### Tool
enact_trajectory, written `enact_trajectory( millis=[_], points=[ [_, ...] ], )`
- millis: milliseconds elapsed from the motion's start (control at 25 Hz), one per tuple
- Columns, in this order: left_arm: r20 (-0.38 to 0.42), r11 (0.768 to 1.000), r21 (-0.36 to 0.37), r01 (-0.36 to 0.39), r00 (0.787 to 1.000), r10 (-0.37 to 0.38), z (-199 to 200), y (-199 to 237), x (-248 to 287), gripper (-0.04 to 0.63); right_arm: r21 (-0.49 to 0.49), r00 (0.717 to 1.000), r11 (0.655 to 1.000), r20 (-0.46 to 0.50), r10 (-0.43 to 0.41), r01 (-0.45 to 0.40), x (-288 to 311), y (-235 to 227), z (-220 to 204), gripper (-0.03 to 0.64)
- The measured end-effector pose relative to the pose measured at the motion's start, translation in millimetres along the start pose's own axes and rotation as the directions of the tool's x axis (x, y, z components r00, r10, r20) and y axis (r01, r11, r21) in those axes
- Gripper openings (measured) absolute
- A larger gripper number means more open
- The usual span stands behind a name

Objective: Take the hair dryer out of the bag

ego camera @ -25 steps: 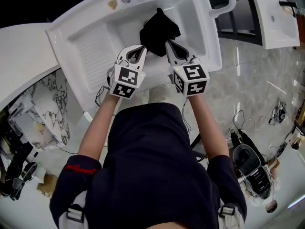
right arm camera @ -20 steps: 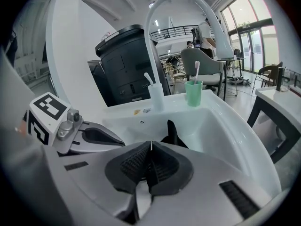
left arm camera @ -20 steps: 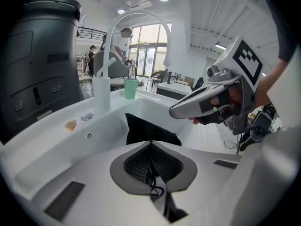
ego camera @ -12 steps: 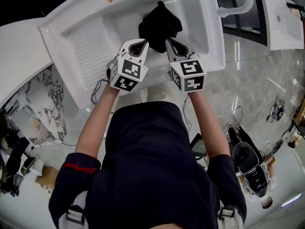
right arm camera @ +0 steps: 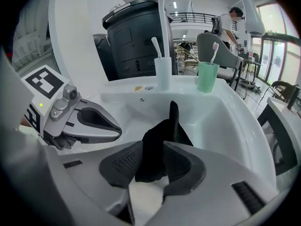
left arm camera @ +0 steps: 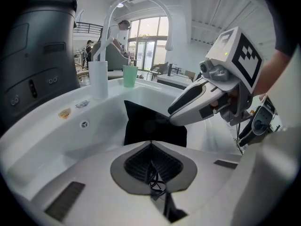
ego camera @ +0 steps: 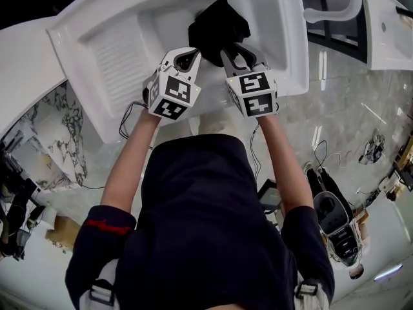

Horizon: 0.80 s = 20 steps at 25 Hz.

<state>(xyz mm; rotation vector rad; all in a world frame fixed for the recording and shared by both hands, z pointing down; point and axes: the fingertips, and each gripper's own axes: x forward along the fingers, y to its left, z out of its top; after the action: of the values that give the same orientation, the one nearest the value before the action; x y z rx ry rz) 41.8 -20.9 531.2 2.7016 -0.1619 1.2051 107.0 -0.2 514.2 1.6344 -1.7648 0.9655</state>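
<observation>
Down in the white sink basin (ego camera: 129, 50) lies the black bag (ego camera: 218, 31), slumped with one corner standing up; the hair dryer itself cannot be seen. The right tool (right arm camera: 153, 145) has a fold of the bag's cloth between its jaws, which have just been opening and now stand partly apart, the cloth loose between the pads (right arm camera: 123, 165) rather than squeezed. The left tool (left arm camera: 151, 145), just beside it at the bag's near edge, has its jaws pressed together on a thin black cord (left arm camera: 154, 180) that loops out between them. Both tools point steeply down into the basin, side by side. On the sink's back rim stand a white cup (right arm camera: 162, 74) and a green cup (right arm camera: 207, 77), each with a toothbrush, under a curved white faucet (left arm camera: 136, 4)
</observation>
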Motion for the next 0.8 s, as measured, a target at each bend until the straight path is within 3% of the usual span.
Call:
enact_trajectory(
  millis=[240, 600, 800],
  points=[
    [-0.008, 1.000, -0.015, -0.013, 1.000, 0.013, -6.2, 2.3, 3.5, 0.016, -0.064, 0.998, 0.998, -0.063, 0.006, -0.010, 17.7, 3.3, -7.1, 0.172],
    [-0.024, 0.999, -0.023, -0.044, 0.999, 0.043, -11.0, 5.6, 3.6, 0.017, -0.166, 0.994, 0.985, -0.107, 0.030, -0.048, 31.0, 14.8, -8.3, 0.189],
    [-0.028, 0.998, -0.031, -0.058, 0.998, 0.057, -12.2, 7.0, 3.7, 0.017, -0.269, 0.991, 0.962, -0.133, -0.001, -0.035, 39.3, 19.2, -13.5, 0.213]
  ],
)
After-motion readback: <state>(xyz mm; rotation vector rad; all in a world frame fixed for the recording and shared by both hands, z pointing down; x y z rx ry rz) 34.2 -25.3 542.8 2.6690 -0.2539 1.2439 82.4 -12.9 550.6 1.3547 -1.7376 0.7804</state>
